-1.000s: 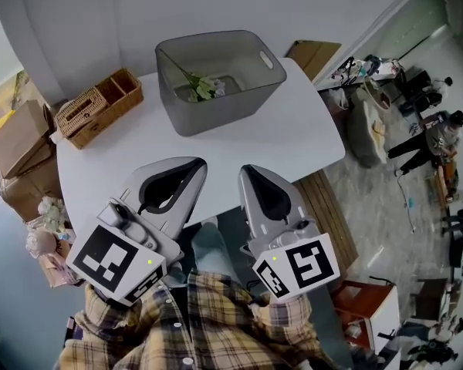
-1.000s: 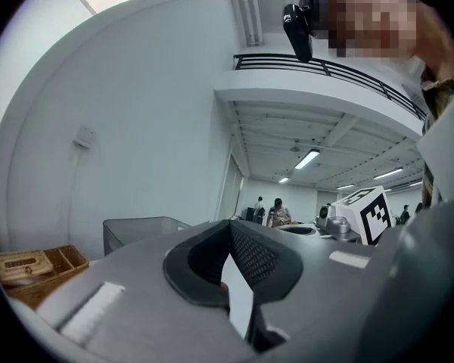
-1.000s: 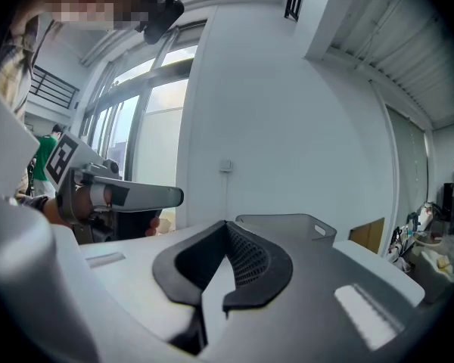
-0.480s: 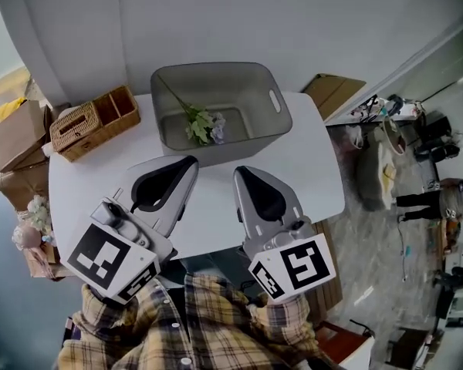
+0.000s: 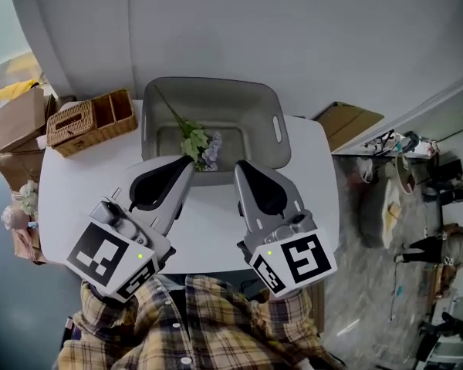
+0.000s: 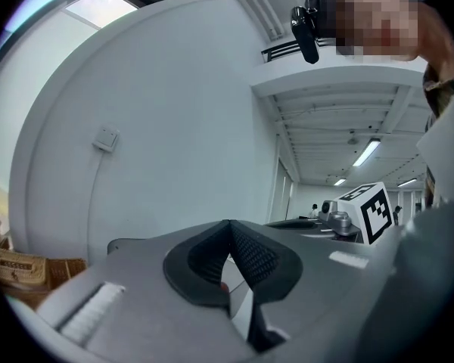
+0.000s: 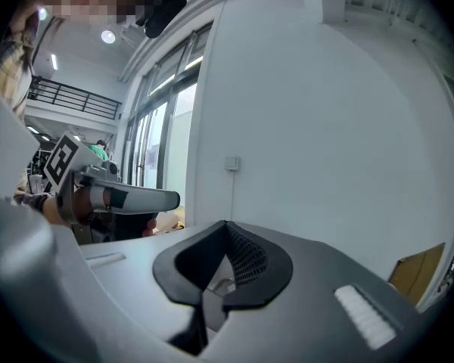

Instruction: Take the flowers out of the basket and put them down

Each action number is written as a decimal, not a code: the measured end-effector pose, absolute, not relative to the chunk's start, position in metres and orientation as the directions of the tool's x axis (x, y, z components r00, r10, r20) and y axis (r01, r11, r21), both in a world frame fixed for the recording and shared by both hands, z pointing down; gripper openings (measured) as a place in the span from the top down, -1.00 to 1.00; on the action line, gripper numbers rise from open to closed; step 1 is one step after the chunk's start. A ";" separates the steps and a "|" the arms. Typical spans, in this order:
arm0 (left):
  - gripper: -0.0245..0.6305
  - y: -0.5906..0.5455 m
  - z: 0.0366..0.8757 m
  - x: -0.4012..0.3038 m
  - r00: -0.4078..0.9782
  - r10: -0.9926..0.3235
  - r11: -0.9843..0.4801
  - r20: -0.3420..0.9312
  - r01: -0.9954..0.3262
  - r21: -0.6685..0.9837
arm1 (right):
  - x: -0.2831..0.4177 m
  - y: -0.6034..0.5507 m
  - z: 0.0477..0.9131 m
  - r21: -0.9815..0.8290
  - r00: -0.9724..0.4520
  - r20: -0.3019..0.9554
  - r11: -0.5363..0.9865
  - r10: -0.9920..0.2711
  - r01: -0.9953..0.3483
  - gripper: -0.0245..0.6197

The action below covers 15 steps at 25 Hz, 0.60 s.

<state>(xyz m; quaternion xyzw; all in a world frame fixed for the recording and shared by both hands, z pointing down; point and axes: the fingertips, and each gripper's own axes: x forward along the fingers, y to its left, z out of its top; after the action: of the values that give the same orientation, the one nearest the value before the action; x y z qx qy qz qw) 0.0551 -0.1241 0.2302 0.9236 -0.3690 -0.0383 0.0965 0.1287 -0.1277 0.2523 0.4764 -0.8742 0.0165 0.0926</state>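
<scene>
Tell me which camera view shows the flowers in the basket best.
The head view. It looks down into the grey basket, where the flowers lie on the bottom, stem toward the back left corner. Both gripper views look at the wall and show no flowers.

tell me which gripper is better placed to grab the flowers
Left, probably. The flowers lie left of the middle of the basket, just past the left gripper; the right gripper sits further aside. Both are shut and must open first.
</scene>
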 end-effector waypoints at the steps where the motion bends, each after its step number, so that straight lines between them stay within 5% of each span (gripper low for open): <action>1: 0.89 -0.125 0.231 0.057 0.717 -0.697 -0.701 0.004 -0.683 0.206 | 0.130 -0.130 0.253 0.059 -0.540 0.177 0.557 -0.823 -0.829 0.91; 15: 0.89 -0.136 0.230 0.042 0.654 -0.755 -0.637 0.042 -0.747 0.189 | 0.120 -0.153 0.245 0.042 -0.604 0.159 0.616 -0.781 -0.786 0.90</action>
<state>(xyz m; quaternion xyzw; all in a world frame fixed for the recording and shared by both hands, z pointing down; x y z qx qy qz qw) 0.0425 -0.1363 0.2299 0.9045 -0.4152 -0.0202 0.0950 0.1202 -0.1526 0.2454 0.4376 -0.8954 0.0161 0.0808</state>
